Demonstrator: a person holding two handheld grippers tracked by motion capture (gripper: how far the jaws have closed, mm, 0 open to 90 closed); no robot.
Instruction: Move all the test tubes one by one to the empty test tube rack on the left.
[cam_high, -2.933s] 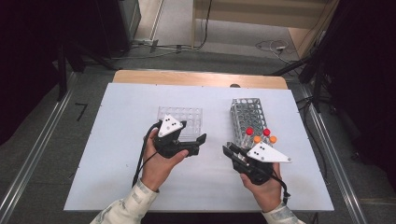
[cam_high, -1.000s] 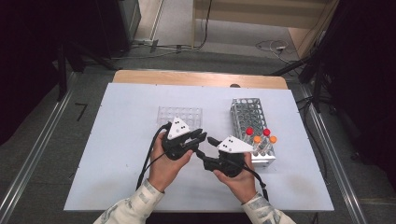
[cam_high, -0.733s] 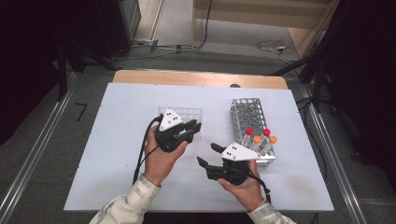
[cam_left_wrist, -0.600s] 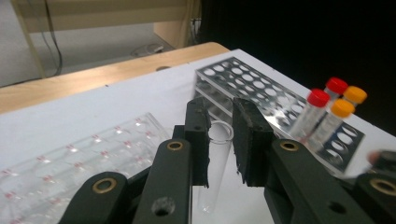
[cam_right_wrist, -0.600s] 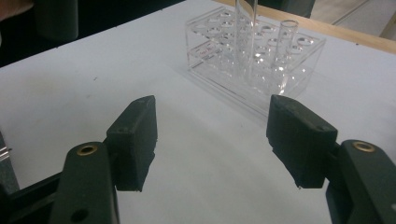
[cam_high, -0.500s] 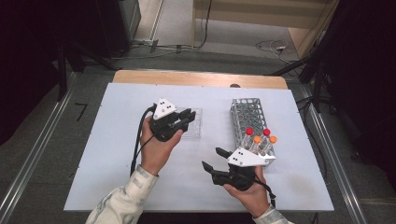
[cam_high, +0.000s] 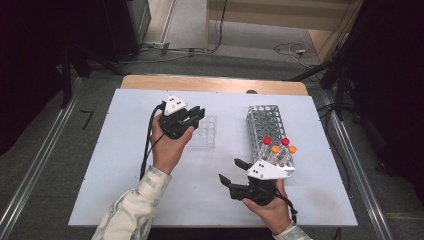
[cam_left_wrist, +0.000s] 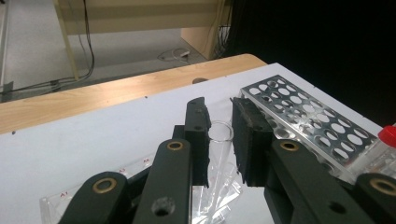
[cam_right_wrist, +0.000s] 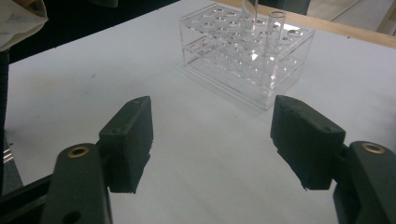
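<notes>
My left gripper (cam_high: 196, 114) is shut on a clear glass test tube (cam_left_wrist: 219, 136), held upright between its pads above the clear acrylic rack (cam_high: 204, 136). In the right gripper view that rack (cam_right_wrist: 247, 60) has one open tube (cam_right_wrist: 276, 28) standing in it, and a second tube (cam_right_wrist: 250, 11) reaches down from above the frame. My right gripper (cam_high: 228, 170) hovers near the table's front right. Its jaws have just been opening and nothing is between them (cam_right_wrist: 212, 140). The metal mesh rack (cam_high: 267, 122) holds several capped tubes (cam_high: 278, 146).
The white table top (cam_high: 120, 165) spreads out to the left and in front. A wooden edge (cam_high: 215, 84) runs along the back, with floor and cables beyond. The metal rack (cam_left_wrist: 303, 112) lies just right of my left gripper's jaws, a red cap (cam_left_wrist: 387, 136) at its near end.
The two grippers met at mid-table a second ago. Since then the left hand has moved to the back left, over the clear rack. The right hand drew back and its jaws widened.
</notes>
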